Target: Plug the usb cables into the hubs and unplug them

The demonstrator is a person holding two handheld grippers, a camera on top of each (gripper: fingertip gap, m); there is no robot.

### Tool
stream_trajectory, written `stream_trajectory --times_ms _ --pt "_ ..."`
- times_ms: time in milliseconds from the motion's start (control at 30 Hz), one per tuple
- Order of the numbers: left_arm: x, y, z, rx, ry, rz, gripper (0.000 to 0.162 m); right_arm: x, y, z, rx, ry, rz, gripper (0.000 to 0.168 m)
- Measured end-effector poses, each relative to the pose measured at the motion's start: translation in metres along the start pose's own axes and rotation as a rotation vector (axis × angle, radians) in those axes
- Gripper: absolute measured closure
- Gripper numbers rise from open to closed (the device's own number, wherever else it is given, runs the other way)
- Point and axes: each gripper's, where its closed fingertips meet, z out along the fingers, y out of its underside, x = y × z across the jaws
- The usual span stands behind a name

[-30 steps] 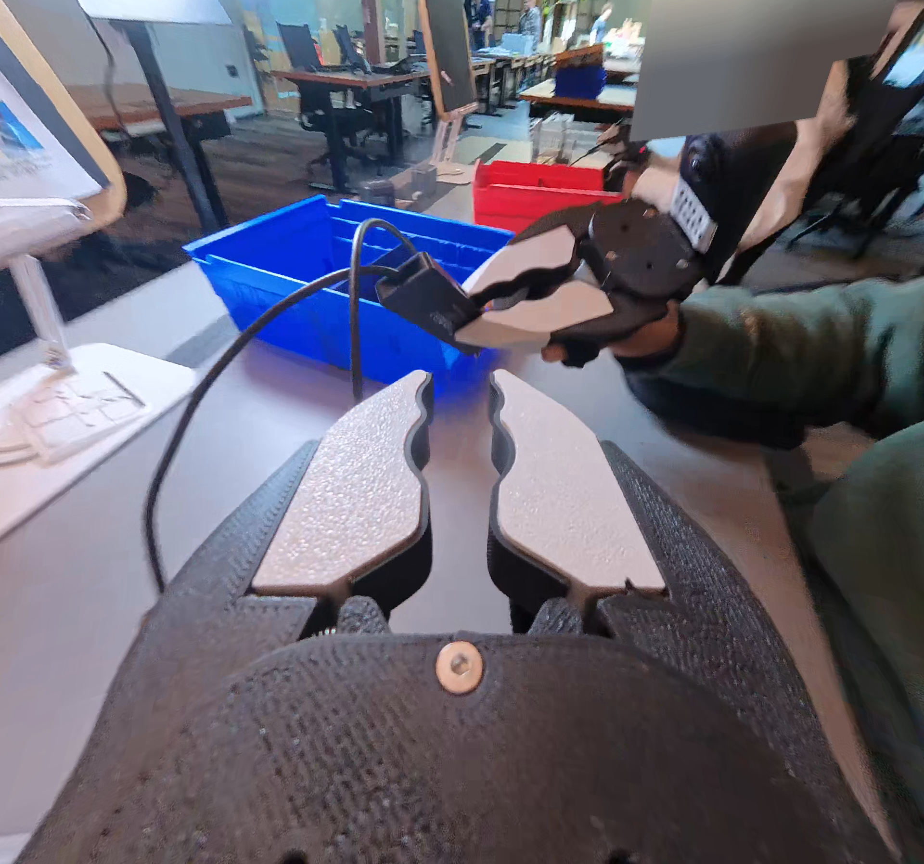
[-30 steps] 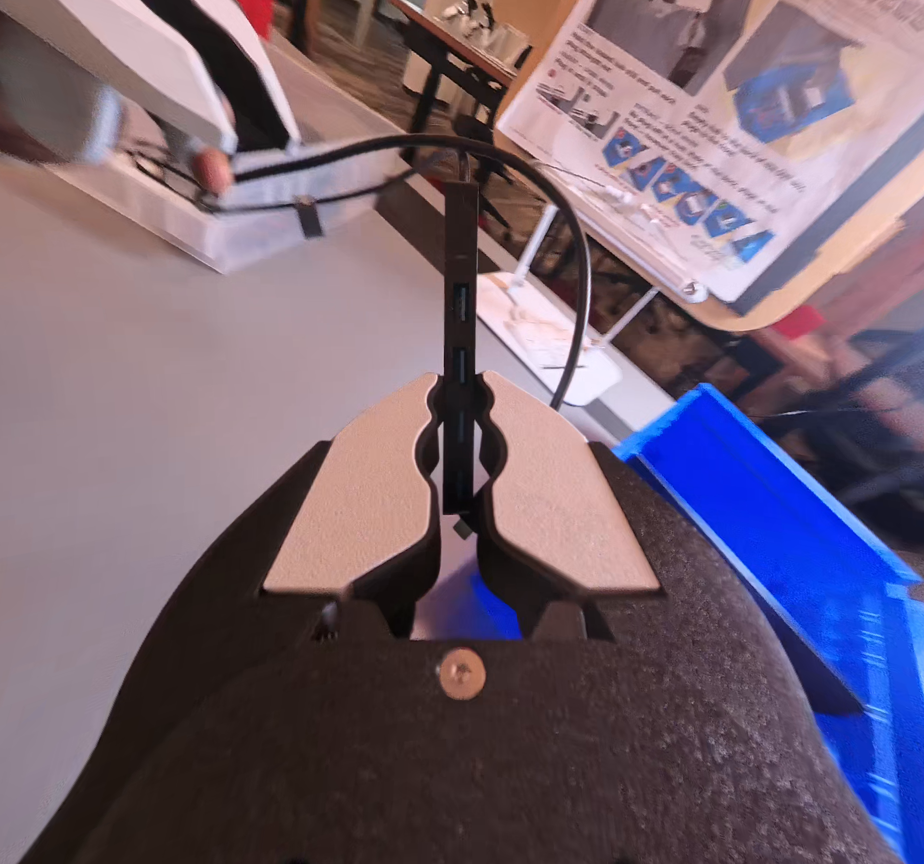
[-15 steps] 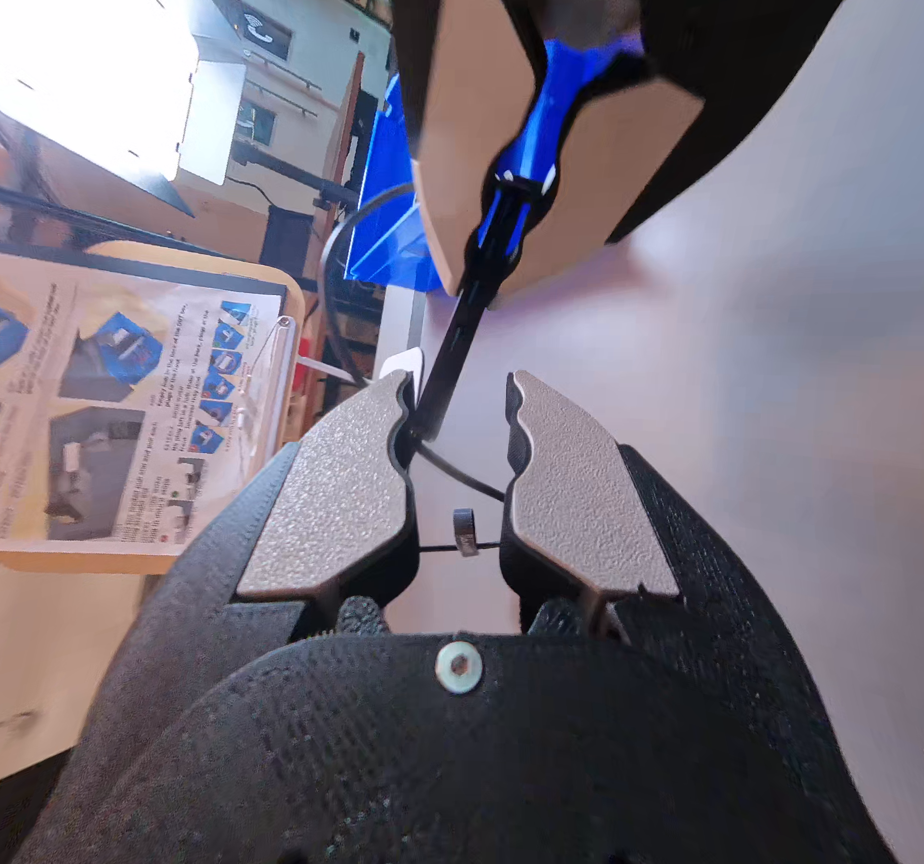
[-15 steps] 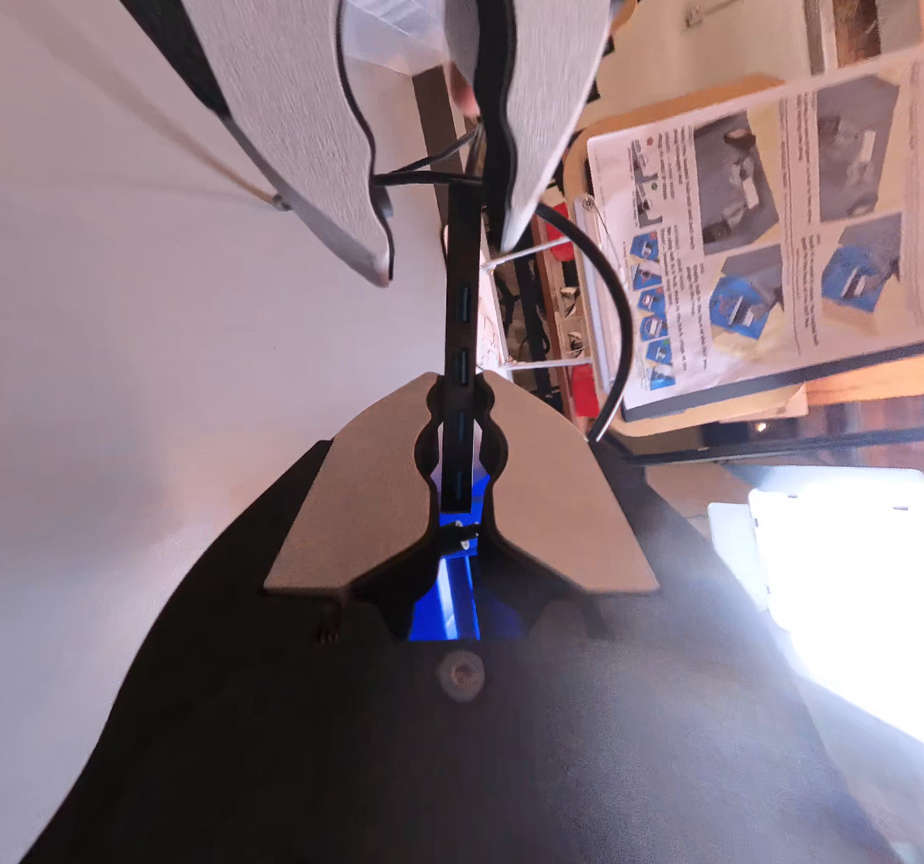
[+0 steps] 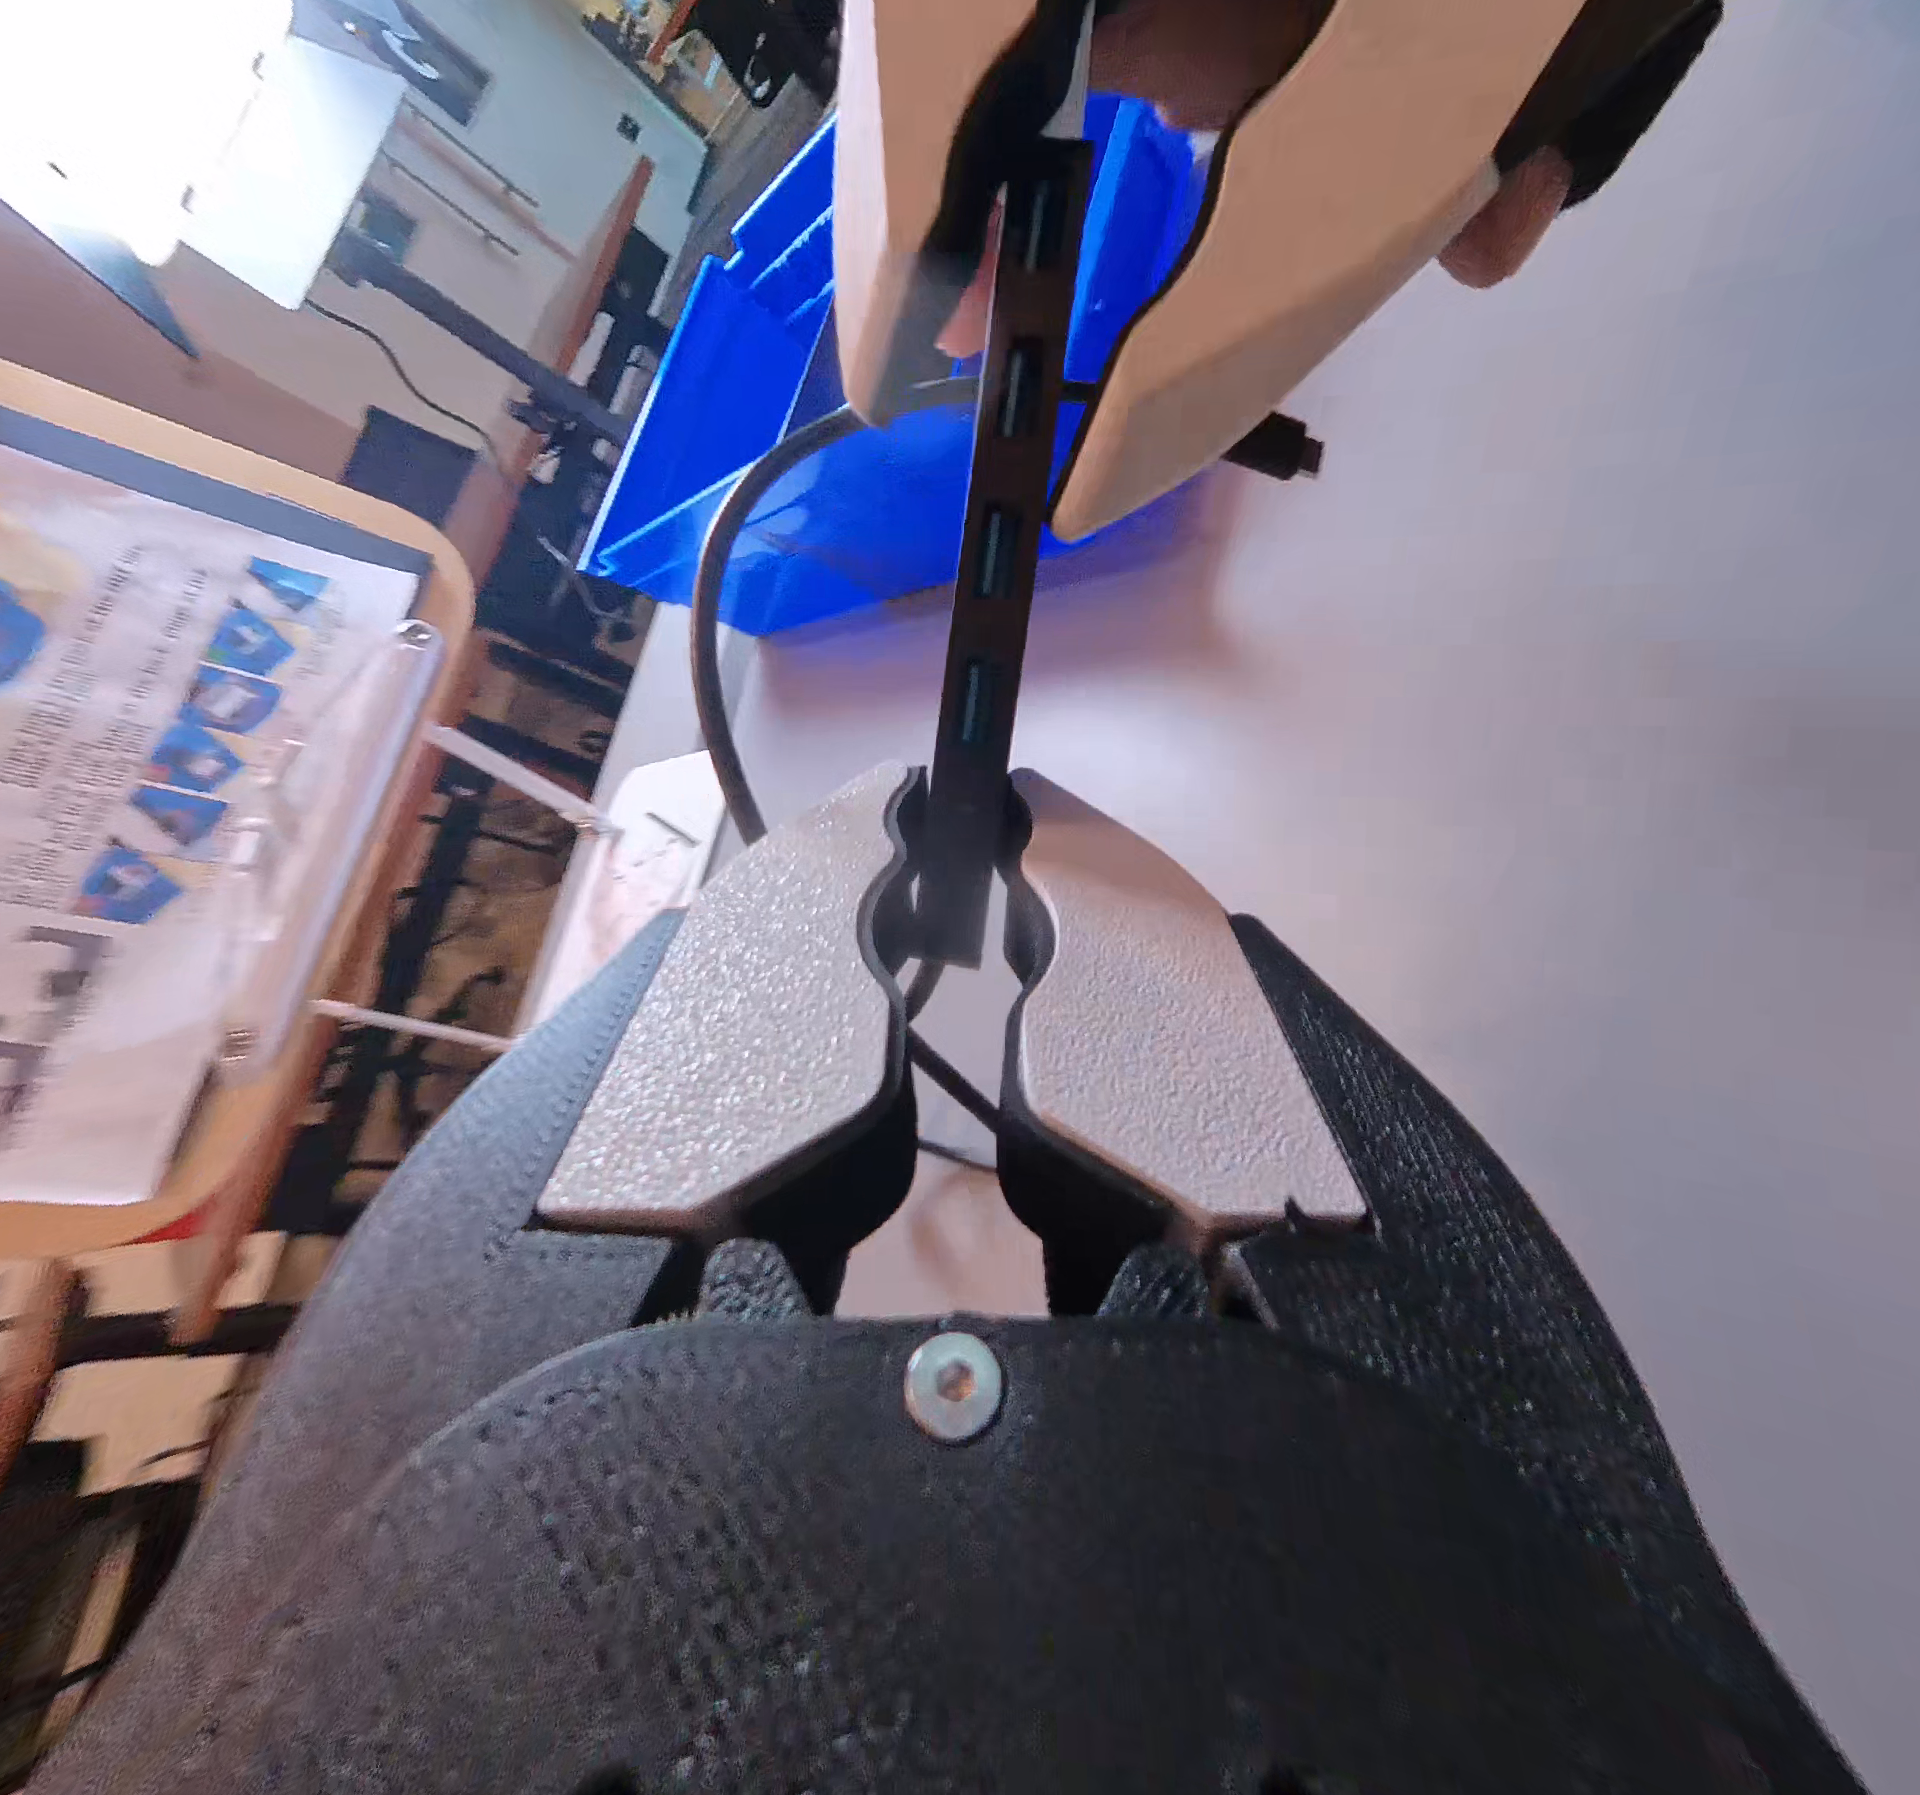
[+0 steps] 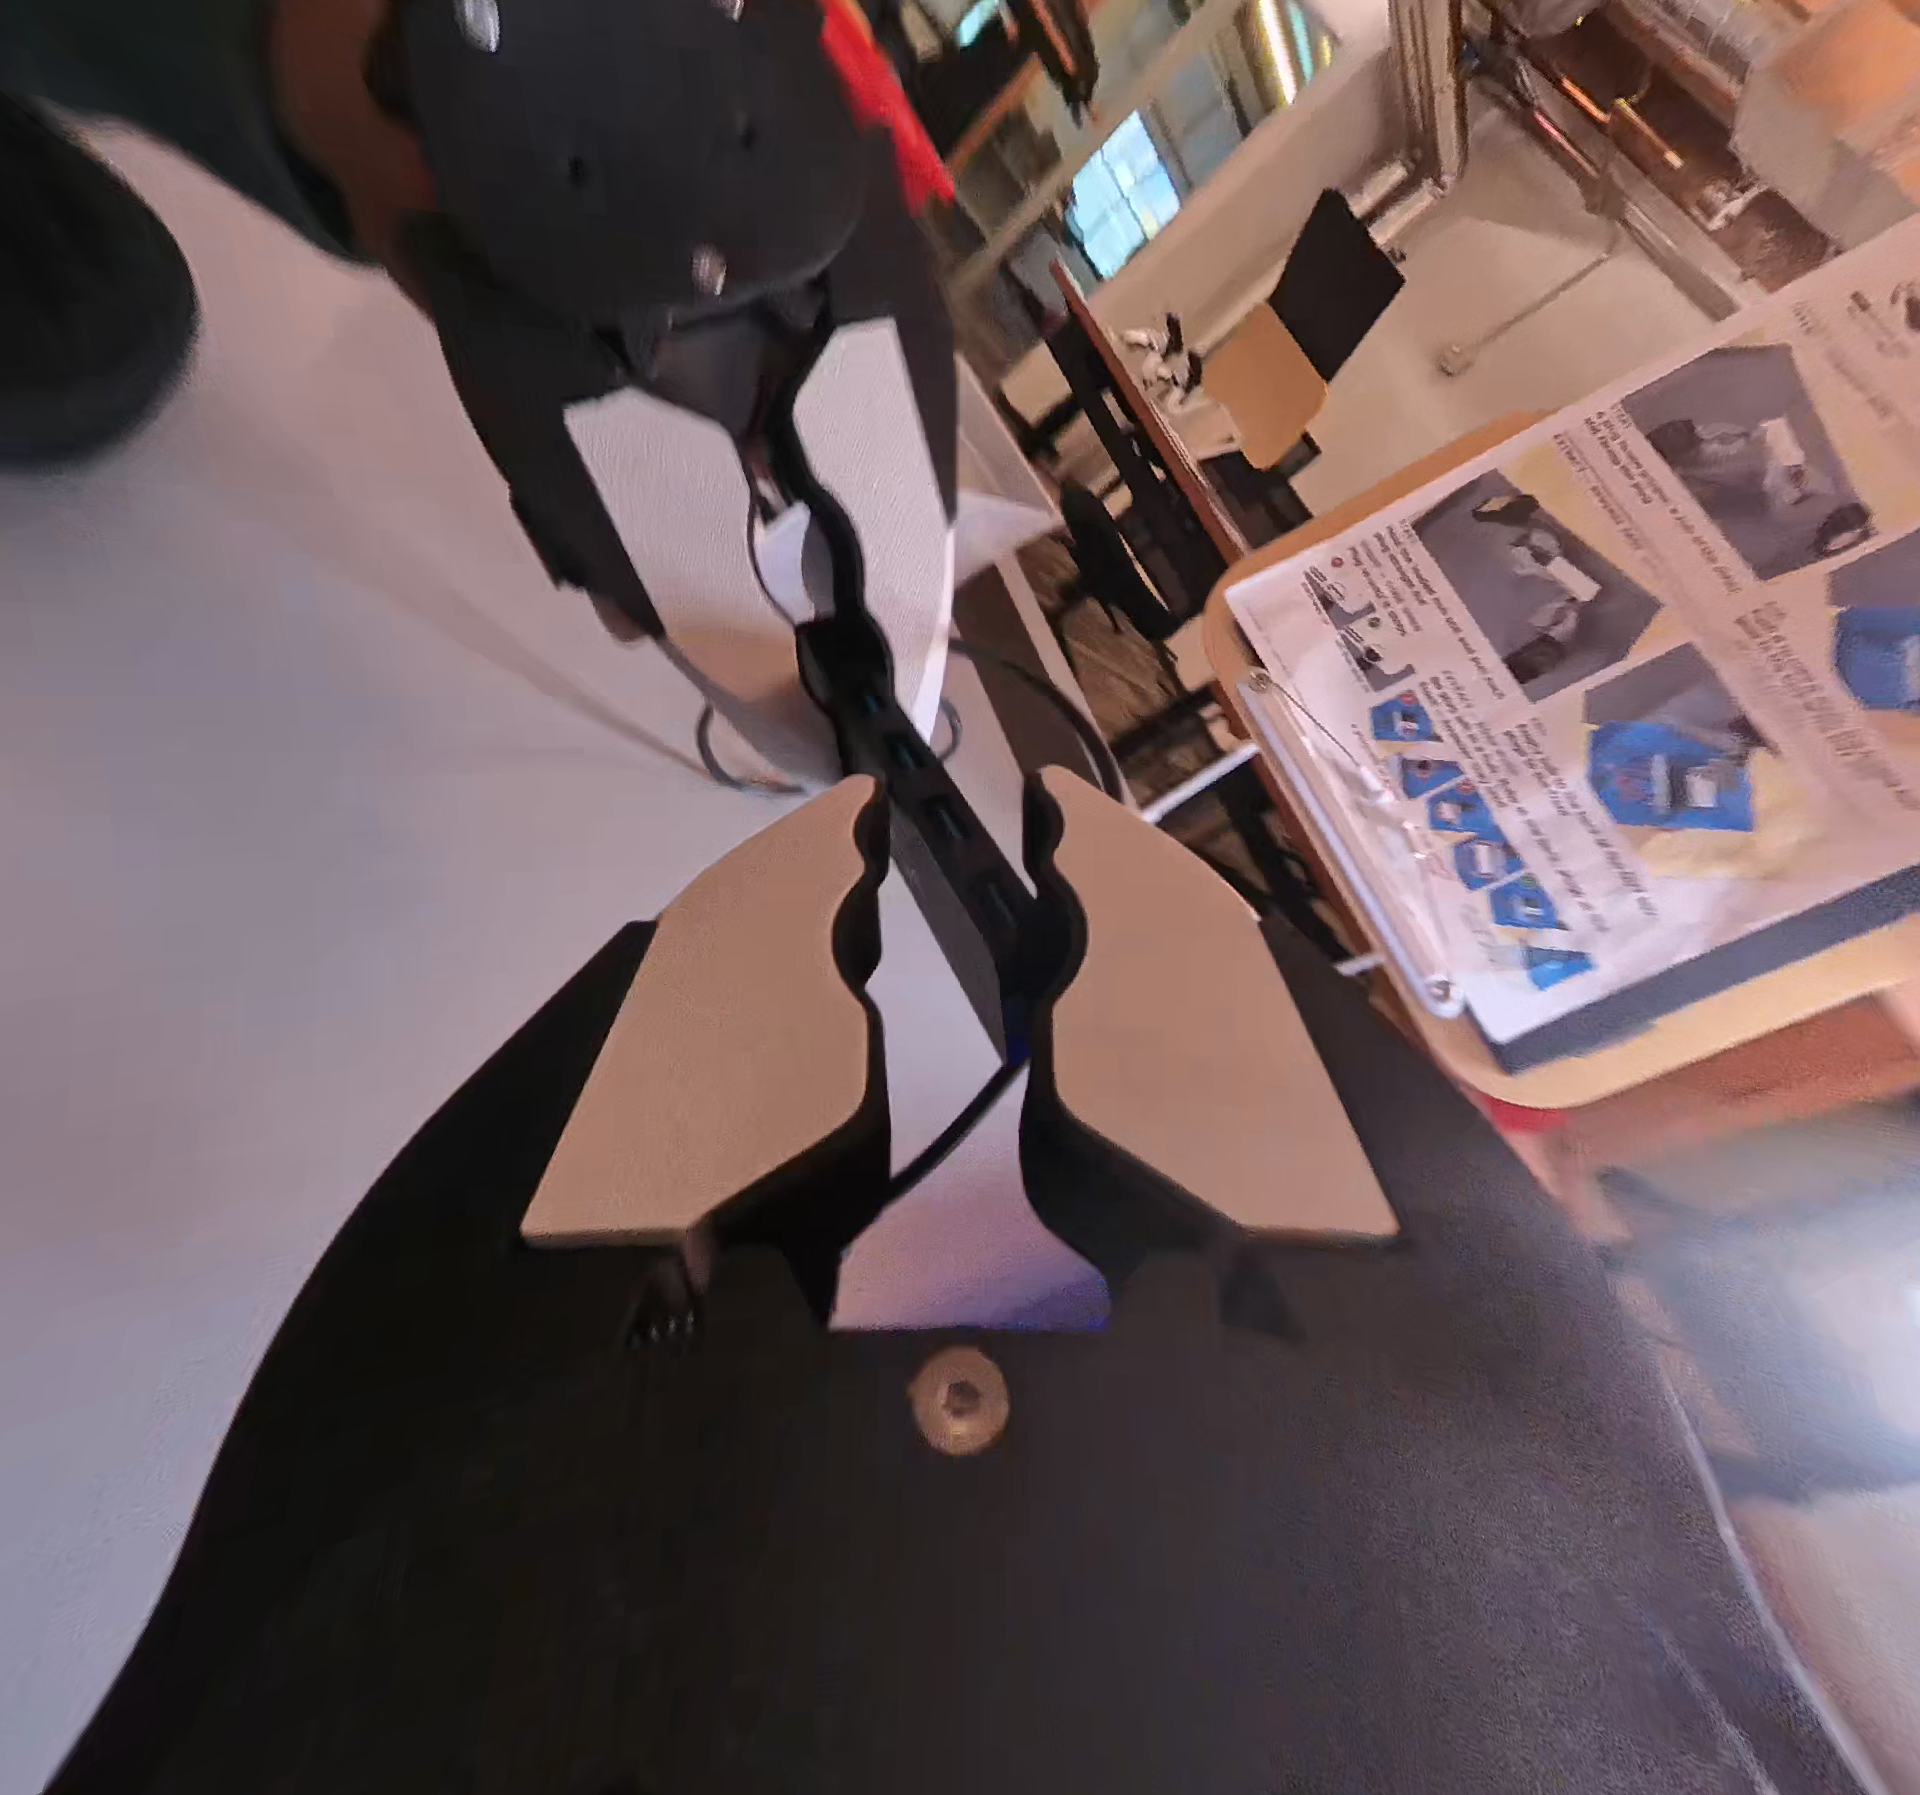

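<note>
Above the pale table point(image 5: 1558, 706), left gripper point(image 5: 961, 800) clamps the black USB hub point(image 5: 987, 602); right gripper point(image 6: 956, 800) stands parted around it.

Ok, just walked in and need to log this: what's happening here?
A person works two hand-held grippers over a table. The left hand-held gripper is clamped on one end of a black USB hub; the right hand-held gripper sits open around the other end. The hub's cable hangs loose, and the visible ports are empty.
</note>
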Motion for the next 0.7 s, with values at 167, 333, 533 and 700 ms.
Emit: stream_trajectory --times_ms 167,333,533,700 --pt "-0.003 -0.007 -0.005 0.102 0.089 -0.247 0.15 0.033 -0.016 -0.021 0.23 -0.02 0.337 0.142" --pt "-0.022 -0.014 -0.018 0.261 0.177 -0.567 0.151 0.051 -0.002 -0.028 0.264 -0.02 0.495 0.142" --pt "-0.024 -0.033 -0.028 0.412 0.232 -0.634 0.151 0.017 -0.016 -0.018 0.289 -0.168 0.518 0.144" --pt "0.008 -0.061 -0.032 0.488 0.304 -0.437 0.15 -0.004 -0.031 -0.012 0.322 -0.251 0.52 0.135"
